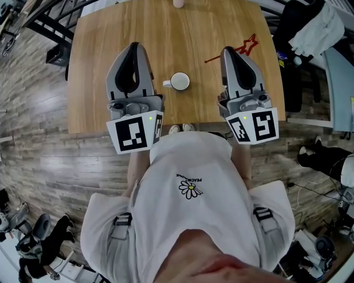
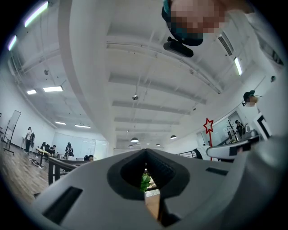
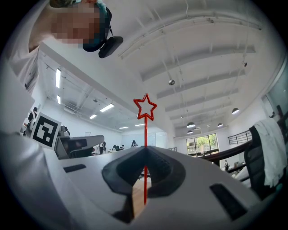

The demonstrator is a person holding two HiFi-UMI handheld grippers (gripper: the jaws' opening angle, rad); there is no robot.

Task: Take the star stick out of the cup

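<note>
A white cup (image 1: 180, 81) stands on the wooden table (image 1: 110, 27), between my two grippers and with nothing in it that I can see. The red star stick (image 1: 243, 48) is out of the cup, clamped in my right gripper (image 1: 229, 51), its star end pointing to the far right. In the right gripper view the stick (image 3: 145, 134) runs up through the shut right gripper (image 3: 145, 150), with the star above the tips. My left gripper (image 1: 134, 47) hovers left of the cup. In the left gripper view the left gripper (image 2: 145, 152) is shut on nothing, and the star stick (image 2: 208, 126) shows at right.
A small pink object (image 1: 178, 3) sits at the table's far edge. A dark chair with a white garment (image 1: 315, 27) stands off the table's right side. The person's shoes (image 1: 181, 128) show below the near edge.
</note>
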